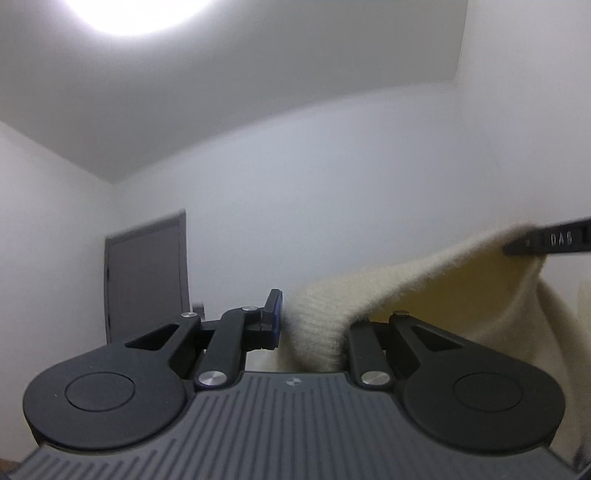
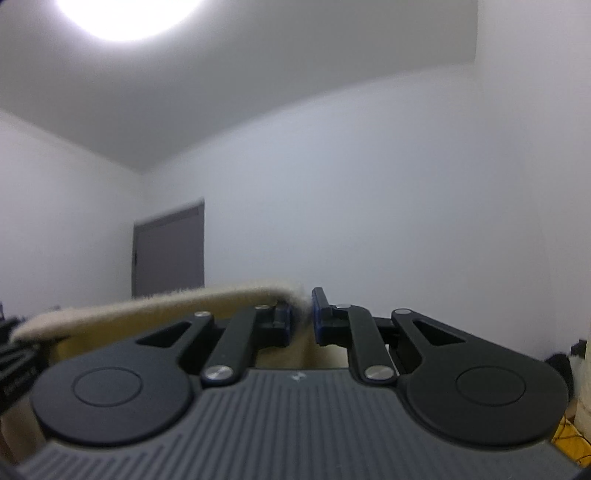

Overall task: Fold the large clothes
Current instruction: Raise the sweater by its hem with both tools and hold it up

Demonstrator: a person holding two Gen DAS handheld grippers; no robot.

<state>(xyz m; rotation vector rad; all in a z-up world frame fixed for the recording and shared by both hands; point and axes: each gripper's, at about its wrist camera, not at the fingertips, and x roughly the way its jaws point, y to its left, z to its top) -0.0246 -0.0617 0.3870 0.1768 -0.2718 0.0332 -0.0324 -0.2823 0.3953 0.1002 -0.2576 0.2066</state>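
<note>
Both grippers point up toward the walls and ceiling. My left gripper (image 1: 314, 325) is shut on the ribbed edge of a cream knitted sweater (image 1: 424, 291), which drapes over its right finger and stretches up to the right. There the other gripper's black finger (image 1: 546, 240) pinches the same edge. My right gripper (image 2: 303, 317) is shut on the sweater's edge (image 2: 147, 306), which runs off to the left toward the left gripper's body (image 2: 14, 354). The cloth hangs below, mostly hidden.
A grey door (image 1: 147, 277) stands in the far white wall; it also shows in the right wrist view (image 2: 170, 254). A bright ceiling lamp (image 1: 136, 11) is overhead. Dark objects (image 2: 561, 365) and a yellow patch (image 2: 565, 435) lie at lower right.
</note>
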